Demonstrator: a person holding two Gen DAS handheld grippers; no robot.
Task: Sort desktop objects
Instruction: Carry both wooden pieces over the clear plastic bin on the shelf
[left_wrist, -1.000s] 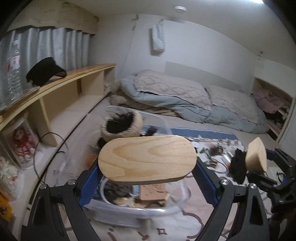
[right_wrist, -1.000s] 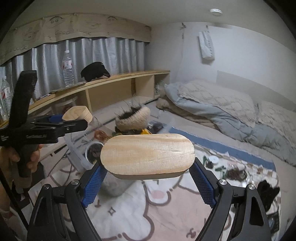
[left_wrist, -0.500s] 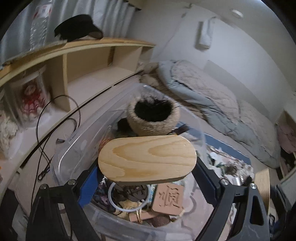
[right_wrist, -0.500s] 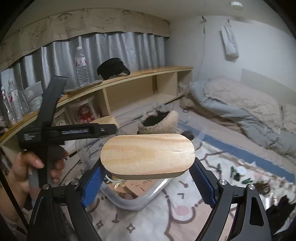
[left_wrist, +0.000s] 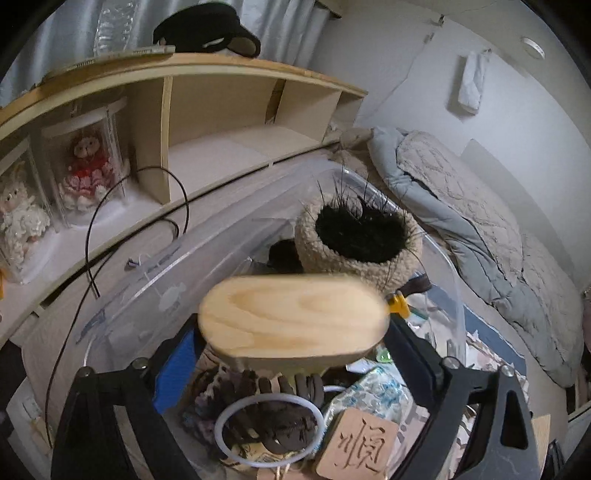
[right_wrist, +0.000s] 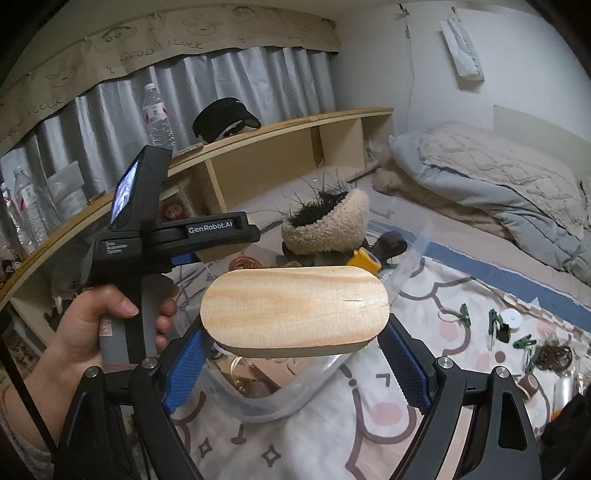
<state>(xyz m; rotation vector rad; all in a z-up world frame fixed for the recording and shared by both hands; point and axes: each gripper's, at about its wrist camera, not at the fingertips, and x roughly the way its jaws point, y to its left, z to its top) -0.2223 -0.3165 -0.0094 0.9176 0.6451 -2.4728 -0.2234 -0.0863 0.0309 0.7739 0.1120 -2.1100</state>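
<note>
One clear bin (left_wrist: 229, 254) holds a fleece hat (left_wrist: 354, 247).

Home bedroom: floor bedding (right_wrist: 491, 181), curtains (right_wrist: 240, 85), doll shelf (left_wrist: 184, 122).

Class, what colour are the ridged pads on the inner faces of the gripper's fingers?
Blue pads, on black fingers; clearest in the right wrist view.
</note>
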